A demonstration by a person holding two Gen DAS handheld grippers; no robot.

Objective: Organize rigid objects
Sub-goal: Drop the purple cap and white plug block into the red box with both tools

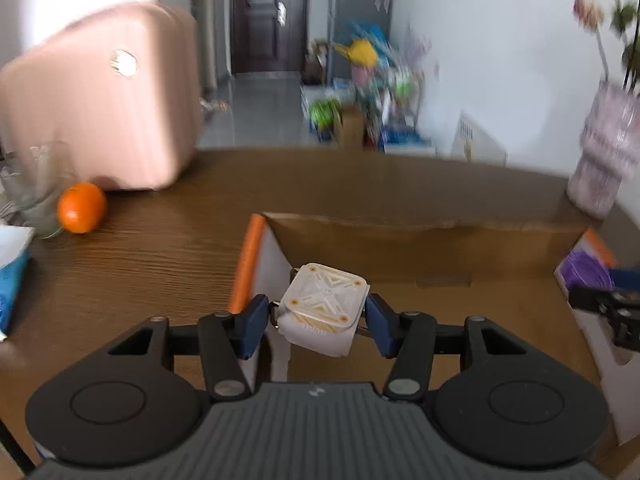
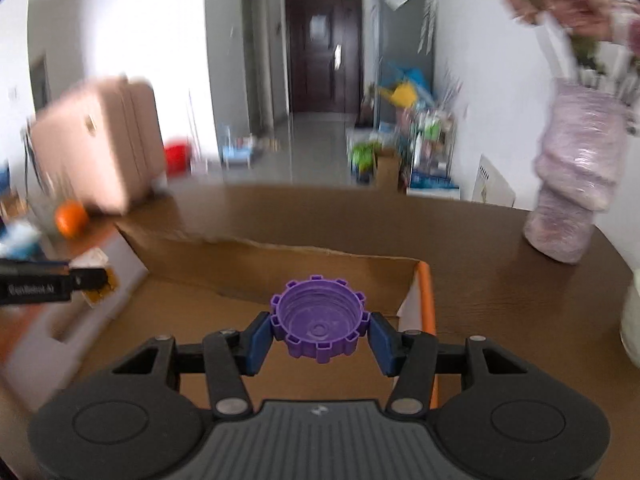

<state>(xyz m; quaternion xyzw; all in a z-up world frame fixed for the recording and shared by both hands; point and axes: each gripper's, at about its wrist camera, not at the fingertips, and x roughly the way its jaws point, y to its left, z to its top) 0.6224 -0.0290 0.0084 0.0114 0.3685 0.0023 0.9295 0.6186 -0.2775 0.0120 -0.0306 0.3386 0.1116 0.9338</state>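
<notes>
My left gripper (image 1: 316,322) is shut on a small white square case (image 1: 324,300) with a yellow pattern, held above the left end of an open cardboard box (image 1: 420,236). In the right wrist view my right gripper (image 2: 320,332) is shut on a purple toothed bottle cap (image 2: 318,320), its hollow side facing up, over the right part of the same cardboard box (image 2: 280,256). The purple cap (image 1: 586,276) and right gripper's fingers (image 1: 612,308) show at the right edge of the left wrist view. The left gripper's fingers (image 2: 88,278) with the white case (image 2: 94,260) show at the left edge of the right wrist view.
The box sits on a brown wooden table (image 1: 160,248). An orange (image 1: 82,208), a clear glass (image 1: 36,184) and a blue tissue pack (image 1: 12,268) lie at the left. A pink suitcase (image 1: 108,112) stands behind. A lilac vase (image 2: 576,184) with flowers stands at the right.
</notes>
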